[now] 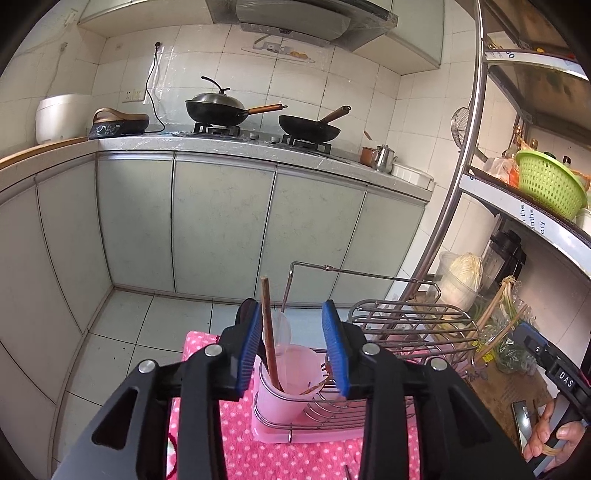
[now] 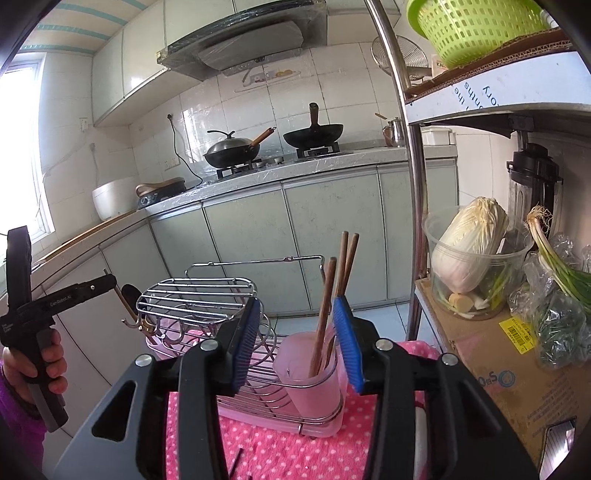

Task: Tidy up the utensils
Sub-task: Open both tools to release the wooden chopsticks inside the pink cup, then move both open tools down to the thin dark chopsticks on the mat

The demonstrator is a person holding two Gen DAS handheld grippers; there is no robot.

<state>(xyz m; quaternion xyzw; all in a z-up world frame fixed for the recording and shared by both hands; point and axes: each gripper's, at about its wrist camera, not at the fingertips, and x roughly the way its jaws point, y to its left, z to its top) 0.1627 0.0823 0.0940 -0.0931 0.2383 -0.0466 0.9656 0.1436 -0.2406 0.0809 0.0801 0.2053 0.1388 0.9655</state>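
In the left wrist view my left gripper [image 1: 291, 347] is open above a pink cup [image 1: 280, 395] at the front of a wire dish rack [image 1: 410, 317]. A brown chopstick [image 1: 266, 321] stands in the cup close beside the left pad, with a clear plastic spoon [image 1: 282, 328] next to it. In the right wrist view my right gripper [image 2: 295, 347] is open over a pink cup [image 2: 314, 384] holding three brown chopsticks [image 2: 327, 302], which rise just beside the right pad. Neither pair of pads presses on anything.
The rack sits in a pink tray [image 2: 321, 424] on a pink dotted cloth [image 2: 280, 454]. A thin dark stick [image 2: 236, 461] lies on the cloth. A metal shelf [image 2: 413, 184] with cabbage [image 2: 469, 247], boxes and a green basket [image 2: 476, 29] stands right. Cabinets and stove lie beyond.
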